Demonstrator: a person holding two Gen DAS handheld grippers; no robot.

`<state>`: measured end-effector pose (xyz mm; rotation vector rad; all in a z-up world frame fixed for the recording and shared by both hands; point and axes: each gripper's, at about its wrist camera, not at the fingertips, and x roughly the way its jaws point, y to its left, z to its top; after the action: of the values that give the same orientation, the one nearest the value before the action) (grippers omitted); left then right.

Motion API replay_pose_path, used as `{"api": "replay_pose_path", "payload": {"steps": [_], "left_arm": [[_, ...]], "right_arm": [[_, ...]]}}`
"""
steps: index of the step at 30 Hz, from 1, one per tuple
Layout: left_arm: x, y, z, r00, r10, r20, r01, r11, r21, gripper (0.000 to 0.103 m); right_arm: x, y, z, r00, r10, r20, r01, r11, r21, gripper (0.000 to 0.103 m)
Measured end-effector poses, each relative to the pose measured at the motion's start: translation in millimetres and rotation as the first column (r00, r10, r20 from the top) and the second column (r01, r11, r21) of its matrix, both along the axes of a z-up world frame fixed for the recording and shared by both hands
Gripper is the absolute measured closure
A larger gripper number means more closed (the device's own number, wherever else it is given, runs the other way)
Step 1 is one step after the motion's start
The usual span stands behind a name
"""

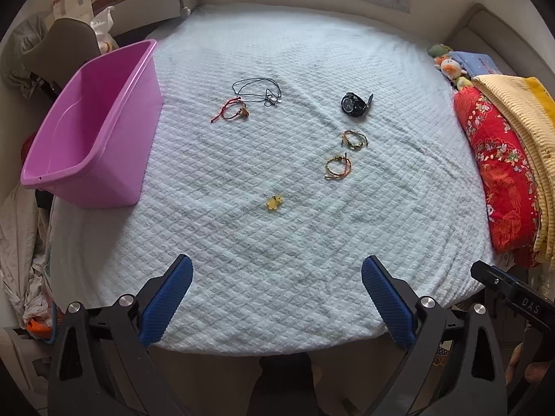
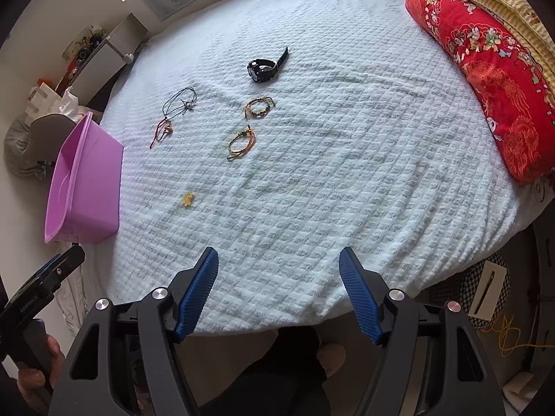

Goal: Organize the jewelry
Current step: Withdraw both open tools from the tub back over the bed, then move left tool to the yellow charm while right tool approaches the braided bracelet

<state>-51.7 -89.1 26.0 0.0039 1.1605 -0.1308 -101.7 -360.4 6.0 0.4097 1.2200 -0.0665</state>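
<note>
Hovering at the near edge of the bed (image 1: 277,277), both claws stand released and empty, jaws spread wide: left claw (image 1: 276,300), right claw (image 2: 278,291). Neither touches any item.

Items on the pale quilted cover, none yet collected:
- Black wristwatch (image 1: 355,103), far right of the group, strap partly raised.
- Dark cord necklace (image 1: 256,91) with a small metal pendant, far centre.
- Red cord bracelet (image 1: 230,111), touching or just beside the necklace; the cords may overlap, which cannot be told.
- Braided bracelet, upper (image 1: 354,139), below the watch.
- Braided bracelet, lower (image 1: 338,167), just beside the upper one, apart from it.
- Small yellow charm (image 1: 274,202), alone, nearest the claws.

Receptacle: purple plastic bin (image 1: 86,131), at the left edge of the bed, open and apparently holding nothing.

Step in hand, as judged: the start of sorting, with approach not yet committed to any piece. The next move likely calls for reaching forward to one item, probably the charm as the closest, lowering a claw around it and pinching against a soft cover that will give under pressure. The charm is small and flat, so a shallow, centred grip seems needed. Thin cords may snag or drag a neighbour along.
</note>
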Motion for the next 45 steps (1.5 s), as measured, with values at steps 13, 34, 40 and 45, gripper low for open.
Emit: {"api": "replay_pose_path", "payload": {"steps": [13,34,40,45], "left_arm": [[51.0,-16.0,-72.8,0.999,0.045,0.007,-0.045,0.999,-0.004,0.007],[95.3,-28.8,-199.5,0.953,0.284,0.109,-0.288,0.957,0.022,0.007],[94.7,-27.1,-206.0,0.933,0.342,0.108,-0.346,0.938,0.021,0.007],[99.1,-29.8,-209.9,0.927,0.355,0.122,-0.361,0.932,0.025,0.007]], "right_arm": [[83.9,9.9,-46.6,0.990,0.125,0.062,-0.118,0.987,-0.106,0.034],[205.6,25.2,-170.4,0.889,0.426,0.165,-0.406,0.903,-0.144,0.034],[215.0,29.0,-177.9,0.870,0.464,0.168,-0.446,0.885,-0.136,0.034],[224.0,31.8,-181.9,0.857,0.484,0.174,-0.468,0.874,-0.129,0.034]]}}
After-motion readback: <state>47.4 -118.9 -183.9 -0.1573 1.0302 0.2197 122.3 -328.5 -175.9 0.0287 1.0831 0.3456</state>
